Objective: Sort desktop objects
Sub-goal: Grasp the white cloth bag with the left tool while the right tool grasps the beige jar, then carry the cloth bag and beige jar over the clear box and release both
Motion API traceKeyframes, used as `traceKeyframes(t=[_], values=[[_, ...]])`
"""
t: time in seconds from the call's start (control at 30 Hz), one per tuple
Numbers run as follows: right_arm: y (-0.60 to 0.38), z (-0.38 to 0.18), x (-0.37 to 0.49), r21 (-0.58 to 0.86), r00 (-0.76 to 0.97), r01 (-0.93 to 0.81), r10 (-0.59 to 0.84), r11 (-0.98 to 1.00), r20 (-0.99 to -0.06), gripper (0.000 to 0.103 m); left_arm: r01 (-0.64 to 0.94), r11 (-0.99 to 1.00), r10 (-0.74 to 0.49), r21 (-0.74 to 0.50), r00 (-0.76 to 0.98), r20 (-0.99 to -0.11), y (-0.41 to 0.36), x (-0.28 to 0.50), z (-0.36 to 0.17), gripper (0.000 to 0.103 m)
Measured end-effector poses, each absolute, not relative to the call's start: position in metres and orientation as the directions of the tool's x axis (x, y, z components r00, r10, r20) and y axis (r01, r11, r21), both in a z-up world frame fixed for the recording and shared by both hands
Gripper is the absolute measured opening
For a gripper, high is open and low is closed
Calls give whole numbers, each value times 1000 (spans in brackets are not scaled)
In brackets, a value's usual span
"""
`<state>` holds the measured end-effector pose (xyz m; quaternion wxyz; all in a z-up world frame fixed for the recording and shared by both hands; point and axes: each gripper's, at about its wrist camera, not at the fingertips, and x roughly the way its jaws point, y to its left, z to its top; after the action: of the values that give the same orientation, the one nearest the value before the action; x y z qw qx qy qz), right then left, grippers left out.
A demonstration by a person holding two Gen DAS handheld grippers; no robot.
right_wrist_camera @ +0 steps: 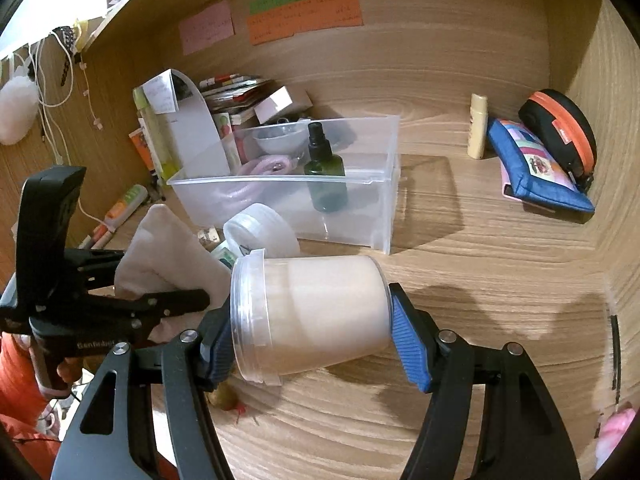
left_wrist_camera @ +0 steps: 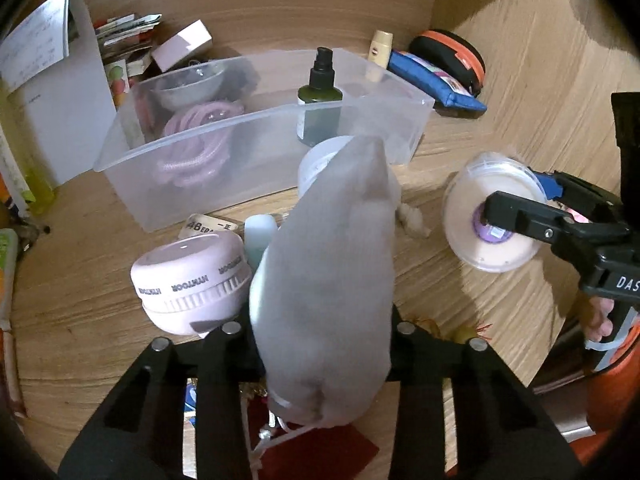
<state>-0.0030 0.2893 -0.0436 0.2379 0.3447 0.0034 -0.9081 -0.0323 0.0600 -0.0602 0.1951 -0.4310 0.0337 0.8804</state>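
Note:
My left gripper [left_wrist_camera: 320,312] is shut on a soft grey cloth pouch [left_wrist_camera: 332,264], which stands up between its fingers and hides their tips. The right wrist view shows that same gripper [right_wrist_camera: 160,280] at the left, with the pouch [right_wrist_camera: 160,240] pinched in it. My right gripper [right_wrist_camera: 314,336] is shut on a clear round tub [right_wrist_camera: 312,300] of beige content, lying on its side between the blue pads [right_wrist_camera: 408,344]. From the left wrist view the tub [left_wrist_camera: 480,248] and the right gripper [left_wrist_camera: 512,192] hang over the desk at the right. A clear plastic bin [left_wrist_camera: 240,176] [right_wrist_camera: 280,179] stands behind both.
The bin holds a green pump bottle [left_wrist_camera: 318,96], a pink coiled cord [left_wrist_camera: 196,144] and a clear bowl [left_wrist_camera: 188,88]. In front of it are a pink round device [left_wrist_camera: 188,280] and a white jar [right_wrist_camera: 260,228]. A blue pouch [right_wrist_camera: 536,176], black-orange case [right_wrist_camera: 560,128] and cream bottle [right_wrist_camera: 478,126] sit back right.

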Motion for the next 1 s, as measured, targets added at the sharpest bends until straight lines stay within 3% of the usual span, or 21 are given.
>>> traceKeyframes(t=[0.2, 1.0], values=[[297, -37, -10, 223, -628, 431, -467, -875, -623, 64, -359, -925, 325, -125, -574, -752, 56, -27, -53, 31], [291, 19, -16, 174, -714, 438, -459, -882, -529, 64, -323, -916, 402, -239, -740, -539, 12, -28, 35, 31]])
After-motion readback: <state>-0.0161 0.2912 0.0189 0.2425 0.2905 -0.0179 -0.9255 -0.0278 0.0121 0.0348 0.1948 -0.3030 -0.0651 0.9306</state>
